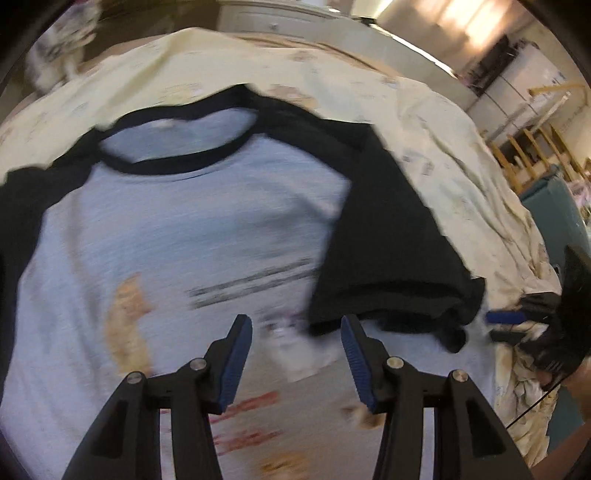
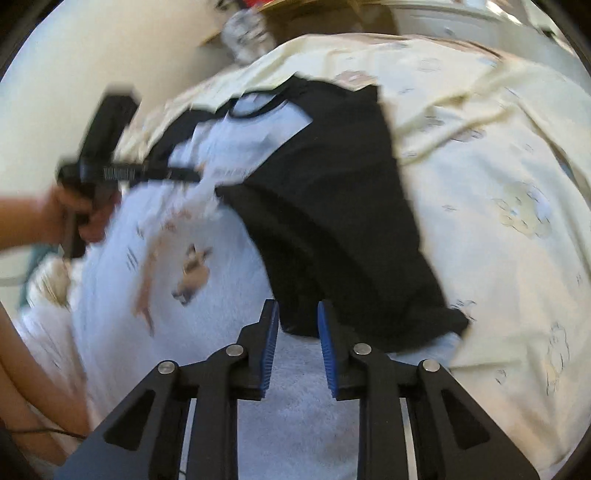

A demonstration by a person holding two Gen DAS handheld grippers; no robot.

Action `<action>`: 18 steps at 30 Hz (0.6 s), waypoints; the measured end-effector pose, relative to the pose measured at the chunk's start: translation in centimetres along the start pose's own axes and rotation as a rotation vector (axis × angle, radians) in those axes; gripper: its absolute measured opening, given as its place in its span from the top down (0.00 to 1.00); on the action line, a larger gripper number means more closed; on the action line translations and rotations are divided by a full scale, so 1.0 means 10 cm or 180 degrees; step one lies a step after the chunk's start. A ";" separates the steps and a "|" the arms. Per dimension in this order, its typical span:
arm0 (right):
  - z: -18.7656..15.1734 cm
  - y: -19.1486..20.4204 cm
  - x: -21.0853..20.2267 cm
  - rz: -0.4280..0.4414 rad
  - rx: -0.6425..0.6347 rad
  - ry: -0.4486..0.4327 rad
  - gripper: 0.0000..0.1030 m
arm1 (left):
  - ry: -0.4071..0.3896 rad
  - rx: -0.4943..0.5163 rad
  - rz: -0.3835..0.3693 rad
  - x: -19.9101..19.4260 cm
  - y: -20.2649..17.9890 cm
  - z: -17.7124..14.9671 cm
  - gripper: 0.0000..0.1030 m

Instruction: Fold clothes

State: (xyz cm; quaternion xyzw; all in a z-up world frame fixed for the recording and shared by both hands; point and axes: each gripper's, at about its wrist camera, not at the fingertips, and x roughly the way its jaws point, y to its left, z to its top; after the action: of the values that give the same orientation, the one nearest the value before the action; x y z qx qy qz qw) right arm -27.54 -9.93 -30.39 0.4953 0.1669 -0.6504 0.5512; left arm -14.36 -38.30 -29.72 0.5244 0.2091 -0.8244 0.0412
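A light grey raglan T-shirt (image 1: pixel 192 206) with black sleeves and collar lies face up on a cream bedsheet (image 1: pixel 424 122). Its right black sleeve (image 1: pixel 388 243) is folded in over the body. My left gripper (image 1: pixel 295 325) is open and empty above the shirt's printed chest. My right gripper (image 2: pixel 295 314) is open and empty, its tips at the hem of the folded black sleeve (image 2: pixel 332 206). The right gripper also shows in the left wrist view (image 1: pixel 506 325) at the shirt's right edge. The left gripper shows in the right wrist view (image 2: pixel 184 173), over the shirt (image 2: pixel 207 302).
The patterned bedsheet (image 2: pixel 498 221) covers the bed around the shirt. A white dresser (image 1: pixel 280 22) stands behind the bed. Wooden chairs (image 1: pixel 532 155) and a teal object (image 1: pixel 554 206) are at the right. A soft toy (image 1: pixel 62 48) sits at the far left.
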 end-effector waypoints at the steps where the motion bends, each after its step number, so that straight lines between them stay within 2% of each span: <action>1: 0.00 0.00 0.06 -0.0041 -0.0025 0.0039 0.75 | -0.0018 -0.0003 -0.0066 0.01 -0.08 -0.01 0.51; 6: 0.04 -0.08 0.32 -0.0266 -0.0040 0.0227 0.76 | -0.0060 -0.0108 -0.0320 0.01 -0.30 -0.14 0.51; 9: 0.02 -0.04 0.20 -0.0194 -0.0137 0.0086 0.95 | -0.0097 -0.0165 -0.0331 0.03 -0.35 -0.20 0.51; 13: -0.06 0.17 -0.07 -0.0181 -0.0406 0.0019 0.95 | -0.0162 -0.0332 -0.0266 0.02 -0.26 -0.26 0.51; 16: -0.16 0.37 -0.22 -0.0230 -0.0602 0.0083 0.95 | -0.0143 -0.0355 -0.0229 0.01 -0.20 -0.26 0.51; 18: -0.25 0.38 -0.26 -0.0215 -0.0673 0.0239 0.95 | -0.0153 -0.0343 -0.0201 0.02 -0.18 -0.23 0.51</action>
State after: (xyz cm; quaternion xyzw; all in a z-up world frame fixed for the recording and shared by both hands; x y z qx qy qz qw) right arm -23.33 -7.87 -28.15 0.4525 0.2717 -0.6283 0.5715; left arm -12.98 -35.73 -30.17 0.4946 0.2686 -0.8251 0.0484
